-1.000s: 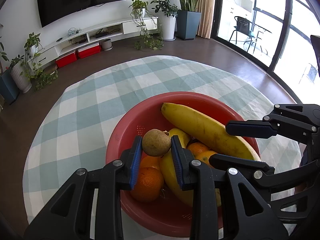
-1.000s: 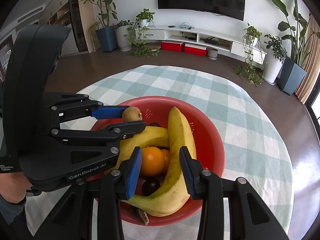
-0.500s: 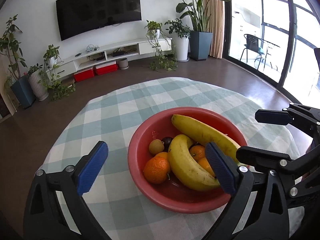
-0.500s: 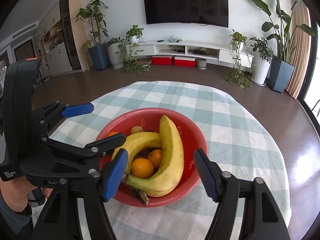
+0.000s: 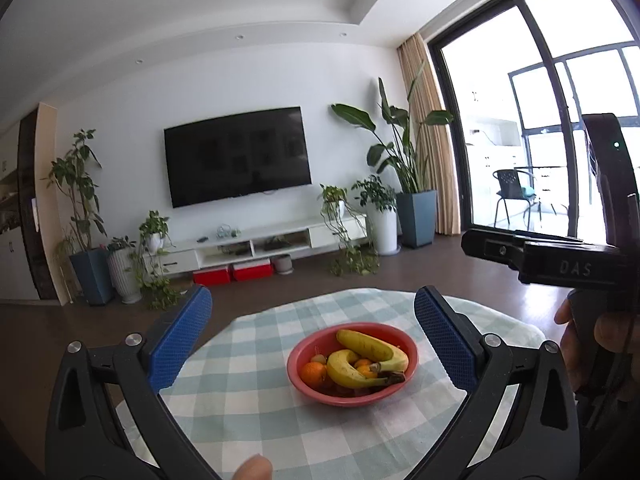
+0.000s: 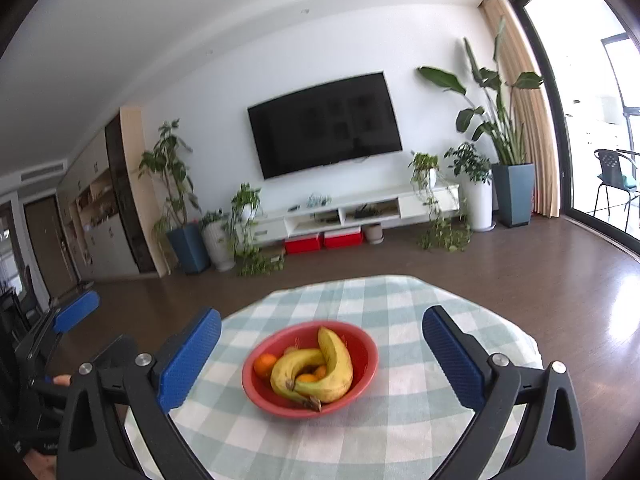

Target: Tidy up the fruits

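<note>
A red bowl stands on the round table with the green-and-white checked cloth. It holds two yellow bananas, several oranges and a small brown fruit. The bowl also shows in the right wrist view with the bananas on top. My left gripper is open and empty, held back and above the bowl. My right gripper is open and empty, likewise back from the bowl.
The right gripper's black body is at the right of the left wrist view; the left gripper's blue pad shows at the left of the right wrist view. Behind the table are a TV, a white cabinet and potted plants.
One second ago the left gripper was shut on the small brown fruit and the right around an orange, both in the bowl. Both have opened wide, let go and pulled back up.
</note>
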Action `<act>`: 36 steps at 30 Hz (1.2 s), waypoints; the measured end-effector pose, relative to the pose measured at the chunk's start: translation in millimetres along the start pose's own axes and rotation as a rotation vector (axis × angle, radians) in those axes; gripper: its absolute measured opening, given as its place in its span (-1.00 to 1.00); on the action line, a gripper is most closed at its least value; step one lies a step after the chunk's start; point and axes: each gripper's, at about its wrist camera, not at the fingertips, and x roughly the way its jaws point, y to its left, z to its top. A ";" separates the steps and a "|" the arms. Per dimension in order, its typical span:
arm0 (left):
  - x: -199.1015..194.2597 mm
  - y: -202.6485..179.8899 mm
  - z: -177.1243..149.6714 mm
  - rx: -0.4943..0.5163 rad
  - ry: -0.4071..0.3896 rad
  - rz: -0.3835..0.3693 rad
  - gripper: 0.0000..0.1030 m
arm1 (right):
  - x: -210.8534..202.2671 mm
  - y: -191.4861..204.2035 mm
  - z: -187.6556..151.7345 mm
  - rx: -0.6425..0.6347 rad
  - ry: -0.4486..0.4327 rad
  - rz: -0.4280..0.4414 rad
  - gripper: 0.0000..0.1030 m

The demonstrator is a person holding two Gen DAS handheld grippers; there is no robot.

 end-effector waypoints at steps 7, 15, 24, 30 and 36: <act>-51.1 0.6 21.7 -0.104 -0.004 0.031 1.00 | -54.3 -1.6 32.2 0.067 -0.180 -0.054 1.00; -59.1 -12.9 10.9 -0.137 0.126 0.002 1.00 | -74.6 15.1 21.7 -0.086 -0.181 -0.170 1.00; -33.6 -24.7 -26.2 -0.152 0.340 0.098 1.00 | -41.0 -8.4 -35.9 -0.039 0.140 -0.218 1.00; -12.9 -17.1 -53.3 -0.189 0.458 0.149 1.00 | -25.0 -23.8 -69.7 0.006 0.301 -0.254 1.00; 7.7 -13.8 -75.2 -0.184 0.520 0.151 1.00 | -23.8 -20.2 -89.3 -0.018 0.361 -0.241 1.00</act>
